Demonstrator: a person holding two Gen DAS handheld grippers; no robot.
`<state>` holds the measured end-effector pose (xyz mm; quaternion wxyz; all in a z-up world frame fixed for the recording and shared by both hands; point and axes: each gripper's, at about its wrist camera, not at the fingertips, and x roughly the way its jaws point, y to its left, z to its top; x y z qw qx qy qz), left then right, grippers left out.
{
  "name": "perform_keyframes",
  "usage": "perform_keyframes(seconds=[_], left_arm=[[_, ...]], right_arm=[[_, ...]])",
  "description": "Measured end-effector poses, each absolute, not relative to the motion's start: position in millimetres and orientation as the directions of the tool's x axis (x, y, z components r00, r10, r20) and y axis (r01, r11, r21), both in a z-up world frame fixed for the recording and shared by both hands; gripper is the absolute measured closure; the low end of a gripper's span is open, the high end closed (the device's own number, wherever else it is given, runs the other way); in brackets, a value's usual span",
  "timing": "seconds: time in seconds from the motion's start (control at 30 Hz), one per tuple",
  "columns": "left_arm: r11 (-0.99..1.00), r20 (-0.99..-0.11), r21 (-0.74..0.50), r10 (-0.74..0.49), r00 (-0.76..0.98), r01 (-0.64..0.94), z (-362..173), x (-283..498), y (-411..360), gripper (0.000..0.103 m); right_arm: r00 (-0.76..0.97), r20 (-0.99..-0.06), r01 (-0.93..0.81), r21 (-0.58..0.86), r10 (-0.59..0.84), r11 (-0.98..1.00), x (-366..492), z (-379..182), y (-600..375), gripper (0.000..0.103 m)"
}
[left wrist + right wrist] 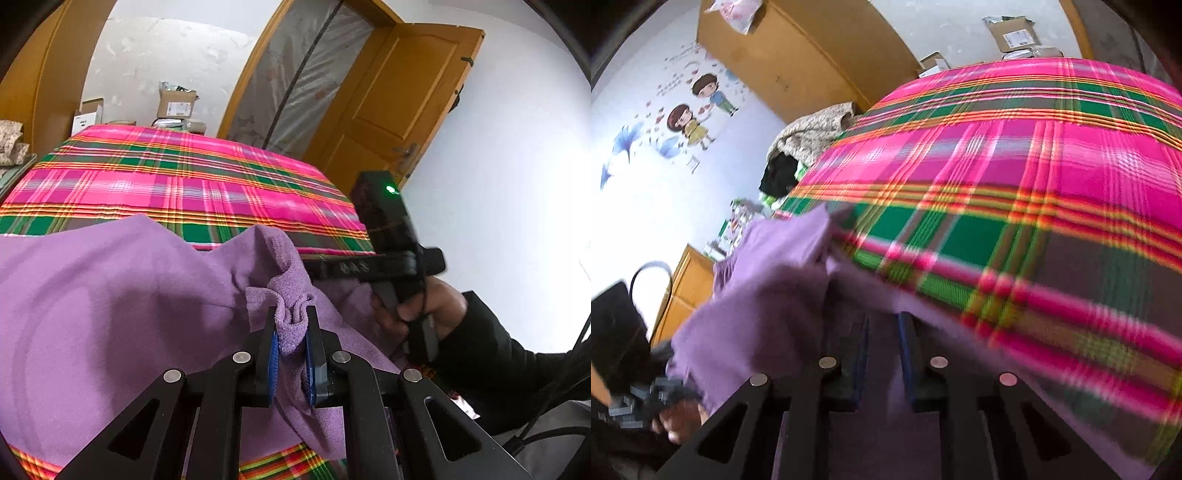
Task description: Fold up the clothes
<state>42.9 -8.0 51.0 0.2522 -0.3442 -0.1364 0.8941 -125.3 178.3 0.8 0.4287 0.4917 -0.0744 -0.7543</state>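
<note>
a: left wrist view: the left gripper (290, 332) is clamped on a bunched edge of the purple cloth (110, 295), near the bed's (184, 177) near edge. i'd say that keeps one side pinned up for a fold.

b: and the rest of the cloth?

a: spread over the near part of the plaid bedcover, toward the left corner.

b: the right gripper (882, 339)?

a: blurred in its own view. its jaws stand narrow with purple cloth between them, but whether the pads press on it i cannot tell. a hand (424, 306) holds it at the bed's right edge, probably seeking the matching edge.
</note>
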Motion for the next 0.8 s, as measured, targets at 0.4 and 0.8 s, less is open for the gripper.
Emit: perform_keyframes(seconds=[0.4,0.8], left_arm=[[-0.821,-0.55,-0.425,0.569,-0.612,-0.381,50.1,26.6,6.1,0.091],[-0.753,-0.519,-0.414,0.657,-0.547,-0.511,72.8,-2.5,64.5,0.085]], right_arm=[[-0.306,-0.679,0.514,0.472,-0.667,-0.716,-102.3,24.4,259.2,0.084],[-0.512,-0.634,0.334,0.476,-0.58,-0.814,-61.9,36.0,351.0,0.078]])
